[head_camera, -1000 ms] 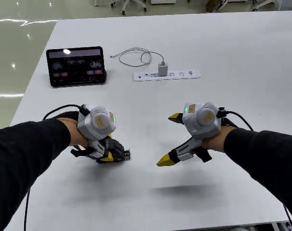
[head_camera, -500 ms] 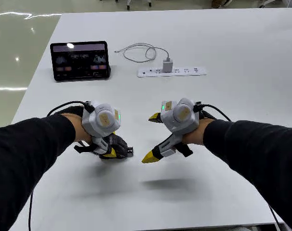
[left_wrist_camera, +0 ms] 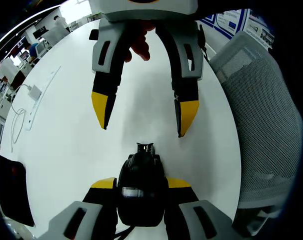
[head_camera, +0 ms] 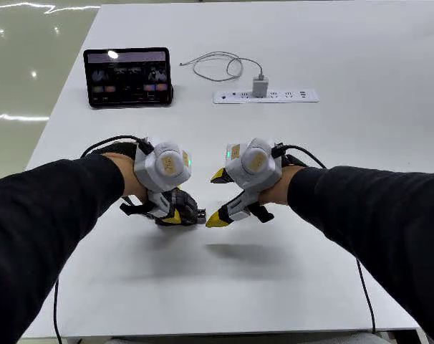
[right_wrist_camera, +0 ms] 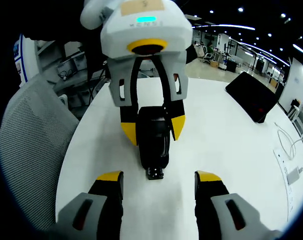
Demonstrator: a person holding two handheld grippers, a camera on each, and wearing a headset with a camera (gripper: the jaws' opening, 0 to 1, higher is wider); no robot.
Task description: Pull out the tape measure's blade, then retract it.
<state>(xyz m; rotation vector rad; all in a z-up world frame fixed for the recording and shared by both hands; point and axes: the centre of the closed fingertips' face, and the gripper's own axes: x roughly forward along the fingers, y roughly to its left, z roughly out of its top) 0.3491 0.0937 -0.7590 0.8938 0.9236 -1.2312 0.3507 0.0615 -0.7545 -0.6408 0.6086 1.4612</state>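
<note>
The task is at its very start, as I judge it: no blade is drawn out of the tape measure (left_wrist_camera: 141, 192) yet, so both the pull and the retraction are left to do.

The left gripper (head_camera: 175, 215) has its jaws clamped on the black case of the tape measure, one yellow tip on each side. The case rests low over the white table (head_camera: 346, 64). The blade's end hook (left_wrist_camera: 145, 148) pokes out just past the jaw tips and points toward the other gripper.

The right gripper (right_wrist_camera: 159, 176) faces the left one head-on, with its jaws spread apart and holding nothing. In the right gripper view the hook lies between its two tips, about level with them, but neither tip touches it. The next step, I think, is to close those jaws on the hook and draw the two grippers apart.

By count there is one tape measure and two grippers. Well beyond both grippers, on the far part of the table, stands one tablet (head_camera: 128, 76) with its screen lit. Beside it lies one power strip (head_camera: 267, 95), with one white charger (head_camera: 260, 87) plugged in and one looped cable (head_camera: 217, 66) running from it. One mesh-backed chair (left_wrist_camera: 261, 115) stands off the table edge, to the right of the left gripper's jaws in that gripper's own view.
</note>
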